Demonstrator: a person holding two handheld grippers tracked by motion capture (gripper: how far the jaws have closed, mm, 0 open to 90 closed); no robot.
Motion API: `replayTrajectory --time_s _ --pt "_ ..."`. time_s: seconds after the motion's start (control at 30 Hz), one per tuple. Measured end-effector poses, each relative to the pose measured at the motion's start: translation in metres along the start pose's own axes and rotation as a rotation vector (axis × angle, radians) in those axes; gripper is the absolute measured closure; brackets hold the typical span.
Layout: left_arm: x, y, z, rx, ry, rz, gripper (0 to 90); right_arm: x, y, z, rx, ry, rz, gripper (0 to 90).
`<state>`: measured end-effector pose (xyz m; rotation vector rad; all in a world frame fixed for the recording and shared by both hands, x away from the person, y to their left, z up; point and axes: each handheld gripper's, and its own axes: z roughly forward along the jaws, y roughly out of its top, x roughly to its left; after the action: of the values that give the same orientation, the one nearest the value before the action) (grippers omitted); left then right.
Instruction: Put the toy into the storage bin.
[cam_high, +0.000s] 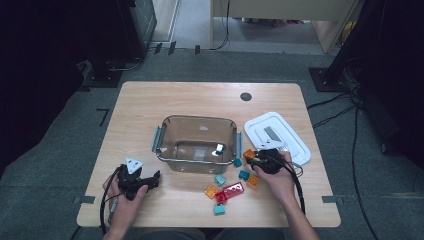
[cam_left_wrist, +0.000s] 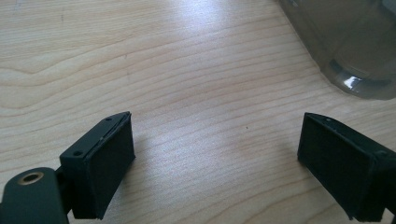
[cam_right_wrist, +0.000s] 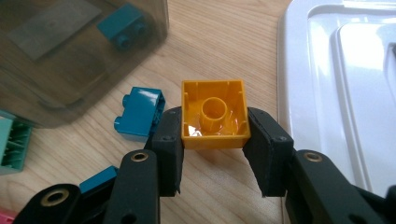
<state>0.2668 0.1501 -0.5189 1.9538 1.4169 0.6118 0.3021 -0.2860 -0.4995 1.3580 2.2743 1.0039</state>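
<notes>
The right gripper (cam_right_wrist: 215, 154) clamps an orange building block (cam_right_wrist: 215, 114) by two opposite sides, hollow underside facing its camera, just off the wooden table (cam_high: 145, 105). A blue brick (cam_right_wrist: 139, 113) lies just beside it, and the white lid (cam_right_wrist: 336, 88) on the other side. The left gripper (cam_left_wrist: 215, 154) stands wide, nothing between its pads, near the table's front edge. In the high view, both hands sit low before the clear container (cam_high: 197, 142), loose bricks (cam_high: 230, 190) between them.
</notes>
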Motion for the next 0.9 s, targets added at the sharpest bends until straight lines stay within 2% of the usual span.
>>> replayTrajectory --time_s 0.17,0.4,0.5,0.67,0.9 --pt "0.000 0.001 0.001 0.000 0.003 -0.002 10.5 -0.002 0.001 -0.007 -0.013 0.004 0.022 60.1" --pt "0.000 0.000 0.000 0.001 0.003 -0.002 10.6 -0.008 0.002 -0.022 -0.034 0.010 0.075 60.1" --pt "0.000 0.001 0.001 0.001 0.004 -0.003 10.6 -0.007 0.003 -0.027 -0.031 -0.003 0.060 60.1" --pt "-0.002 0.002 0.002 -0.001 0.020 -0.018 10.6 -0.008 0.006 -0.040 -0.043 -0.007 0.065 60.2" --pt "-0.002 0.002 0.002 0.000 0.022 -0.020 10.6 -0.009 0.020 -0.061 -0.070 0.014 0.064 60.2"
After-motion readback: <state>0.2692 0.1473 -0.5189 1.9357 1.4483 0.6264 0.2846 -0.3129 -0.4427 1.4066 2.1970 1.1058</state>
